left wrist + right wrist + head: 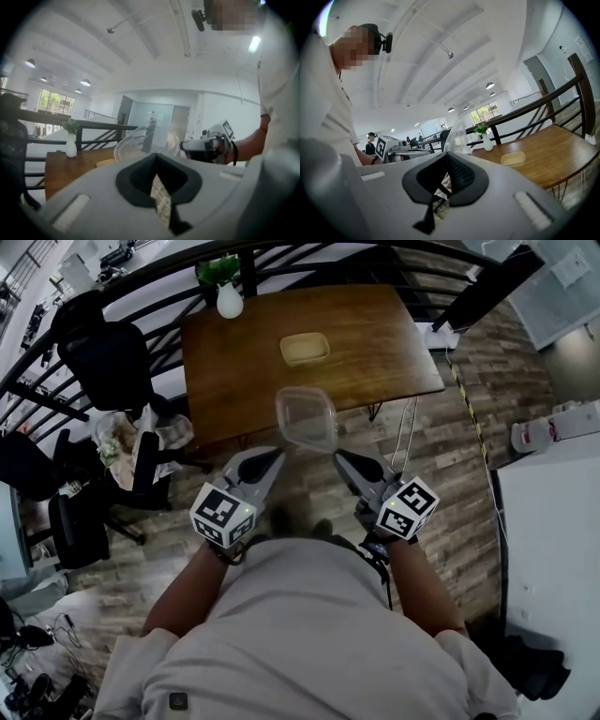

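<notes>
Clear container [307,418]: rim pinched by left gripper [278,453] and right gripper [339,456], above plank floor [441,446]; wooden table [366,343] and black railing [248,273] beyond.

No lettering, number or brand clear enough to read. Only black-and-white square patterns (codes, not letters) on the cube [223,513] of the left gripper [278,456] and the cube [408,508] of the right gripper [340,457]. Reddish print on a white box [532,434], too small to read.
</notes>
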Motion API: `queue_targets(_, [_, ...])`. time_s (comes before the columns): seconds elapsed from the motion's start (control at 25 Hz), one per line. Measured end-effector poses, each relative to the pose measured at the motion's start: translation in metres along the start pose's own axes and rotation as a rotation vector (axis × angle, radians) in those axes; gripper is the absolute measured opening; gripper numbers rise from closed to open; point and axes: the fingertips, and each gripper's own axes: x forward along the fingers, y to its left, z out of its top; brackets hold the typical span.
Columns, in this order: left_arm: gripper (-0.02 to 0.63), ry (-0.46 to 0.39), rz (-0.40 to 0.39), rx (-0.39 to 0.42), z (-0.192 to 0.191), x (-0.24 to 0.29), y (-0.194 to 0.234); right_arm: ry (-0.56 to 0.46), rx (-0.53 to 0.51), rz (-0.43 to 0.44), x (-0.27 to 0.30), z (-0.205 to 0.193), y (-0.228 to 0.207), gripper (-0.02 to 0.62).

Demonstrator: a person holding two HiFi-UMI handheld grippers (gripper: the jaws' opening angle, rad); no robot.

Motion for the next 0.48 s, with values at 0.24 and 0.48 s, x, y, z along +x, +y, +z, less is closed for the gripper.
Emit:
queue_targets(0.24, [0.003,0.012,-0.014,0.005,-0.003,0.003,-0.007,-0.002,0.005,-0.002,-0.007,-0.003,-0.001,0.006])
queue_targets(0.48, [0.003,0.006,-0.015,0.015,0.0,0.003,-0.01,0.019,-0.019,0.0,-0.014,-0.004,0.001,0.006])
